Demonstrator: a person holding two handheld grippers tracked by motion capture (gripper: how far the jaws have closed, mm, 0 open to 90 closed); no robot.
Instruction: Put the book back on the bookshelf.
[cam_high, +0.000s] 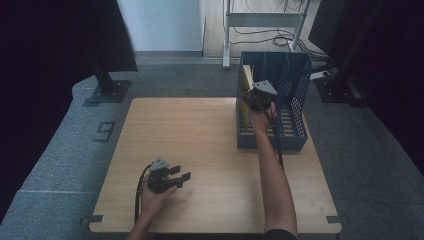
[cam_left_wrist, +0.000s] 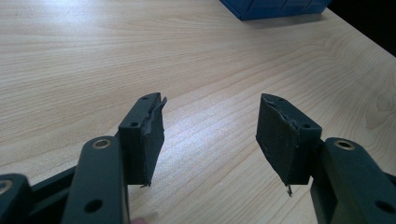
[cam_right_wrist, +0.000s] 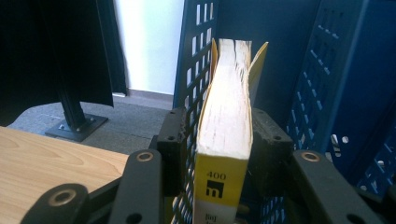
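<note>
A yellow book (cam_right_wrist: 224, 121) stands upright in the blue perforated crate (cam_right_wrist: 327, 84), close to its left wall. My right gripper (cam_right_wrist: 219, 135) straddles the book's spine end: the right pad lies against the cover, while a narrow gap separates the left pad from it, so the jaws are open around the book. In the high view the right gripper (cam_high: 260, 95) reaches into the crate (cam_high: 295, 80) beside the book (cam_high: 246, 80). My left gripper (cam_high: 182, 175) rests low over the wooden table (cam_high: 200, 130) near its front edge. Its jaws (cam_left_wrist: 210, 126) are open with nothing between them.
The crate stands at the table's far right, and its corner (cam_left_wrist: 275, 7) appears in the left gripper view. Black stand bases sit on the grey floor beyond the table, at left (cam_high: 107, 90) and right (cam_high: 340, 87). A white metal frame (cam_high: 260, 20) with cables stands behind.
</note>
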